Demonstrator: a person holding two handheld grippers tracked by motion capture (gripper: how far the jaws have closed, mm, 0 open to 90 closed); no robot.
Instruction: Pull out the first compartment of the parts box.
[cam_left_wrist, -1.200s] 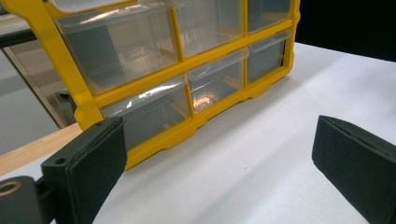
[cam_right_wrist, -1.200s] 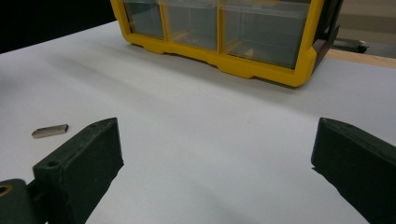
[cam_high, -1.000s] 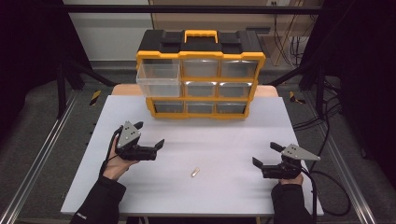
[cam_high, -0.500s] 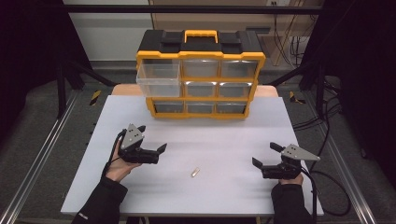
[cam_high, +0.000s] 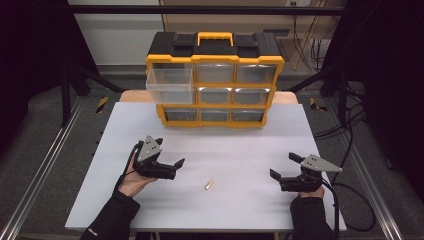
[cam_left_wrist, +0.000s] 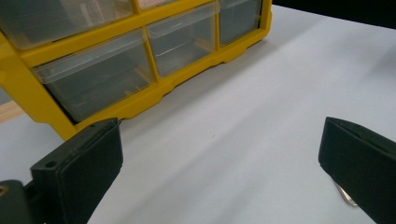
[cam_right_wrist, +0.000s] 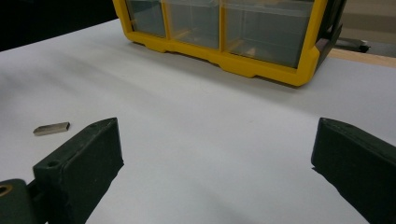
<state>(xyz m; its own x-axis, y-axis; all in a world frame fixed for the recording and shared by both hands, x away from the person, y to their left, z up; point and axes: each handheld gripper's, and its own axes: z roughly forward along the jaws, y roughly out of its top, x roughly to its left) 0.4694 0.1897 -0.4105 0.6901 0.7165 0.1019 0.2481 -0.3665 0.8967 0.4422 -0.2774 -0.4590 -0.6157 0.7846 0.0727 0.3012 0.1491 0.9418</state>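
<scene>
Metal bar (cam_high: 209, 184) lies on the table (cam_high: 240, 150) between the spread-jawed, empty left gripper (cam_high: 171, 167) and right gripper (cam_high: 285, 167), half hidden behind a jaw in the left gripper view.

The small bar (cam_high: 209, 184) lying on the table looks like dull brushed metal, while the table top (cam_high: 240, 150) is a smooth, matt white sheet. The organizer (cam_high: 215, 80) is glossy yellow and black plastic with clear, shiny plastic drawers (cam_high: 169, 85). Both grippers' jaws are matt black plastic with a faintly grainy surface.
</scene>
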